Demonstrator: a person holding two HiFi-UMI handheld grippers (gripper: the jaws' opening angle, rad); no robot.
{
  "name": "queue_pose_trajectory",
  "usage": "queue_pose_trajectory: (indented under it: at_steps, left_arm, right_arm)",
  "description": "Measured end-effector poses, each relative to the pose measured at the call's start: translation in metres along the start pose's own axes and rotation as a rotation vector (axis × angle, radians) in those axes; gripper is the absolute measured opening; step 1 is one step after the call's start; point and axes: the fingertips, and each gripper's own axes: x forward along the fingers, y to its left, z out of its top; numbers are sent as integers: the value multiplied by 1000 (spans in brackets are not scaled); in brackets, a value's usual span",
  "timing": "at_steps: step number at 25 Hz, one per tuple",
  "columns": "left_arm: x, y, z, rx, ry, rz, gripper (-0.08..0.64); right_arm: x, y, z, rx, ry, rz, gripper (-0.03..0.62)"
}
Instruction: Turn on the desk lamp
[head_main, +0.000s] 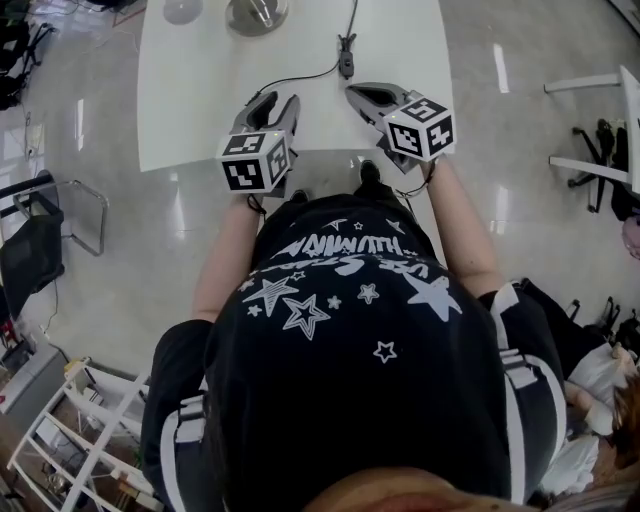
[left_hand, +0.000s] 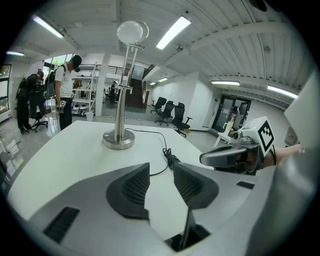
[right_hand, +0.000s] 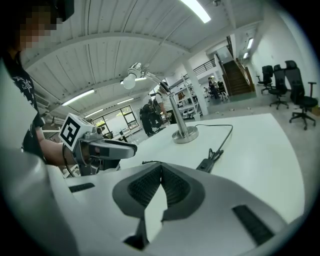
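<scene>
Over the near edge of the white table (head_main: 190, 110): left gripper (head_main: 278, 100), jaws partway apart, a clear gap between the ribbed pads, nothing in that gap and nothing touched. Just beside it, right gripper (head_main: 355, 93), jaws closed tip to tip, empty, gripping nothing.

At the far end of the same table, well apart from both grippers: desk lamp (left_hand: 119, 139), round metal base flat on the surface, slim stem upright, rounded head at the top. From the base, a black cord (left_hand: 150, 134) across the tabletop toward the grippers, with an inline switch (head_main: 346, 62) lying flat, just ahead of the right gripper's tips and touched by neither tool.

Count:
- Grippers: two.
- Marker cubes (head_main: 255, 160): two, one per gripper.
- Lamps: one.
- Cords: one, with one switch.
- Tables under the tools: one.
- People (left_hand: 65, 90) standing far off past the table in the left gripper view: two.
</scene>
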Motion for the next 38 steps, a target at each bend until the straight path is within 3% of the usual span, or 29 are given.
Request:
queue_pose_trajectory:
  at_steps: [7, 14, 21, 27, 38]
  left_arm:
    - [-30, 33, -3, 25, -20, -61, 126]
    - [-57, 55, -1, 52, -36, -139, 62]
    - [-67, 67, -28, 39, 12, -201, 23]
    - [-74, 52, -35, 52, 10, -248, 23]
    - [-116, 8, -36, 120, -30, -271, 22]
  right_arm:
    - [19, 40, 5, 19, -47, -69, 6]
    - [26, 76, -1, 119, -126, -142, 6]
    - [20, 109, -39, 189, -122, -230, 6]
    - [-9, 115, -49, 205, -151, -304, 6]
    - [-41, 148, -62, 232, -231, -292, 6]
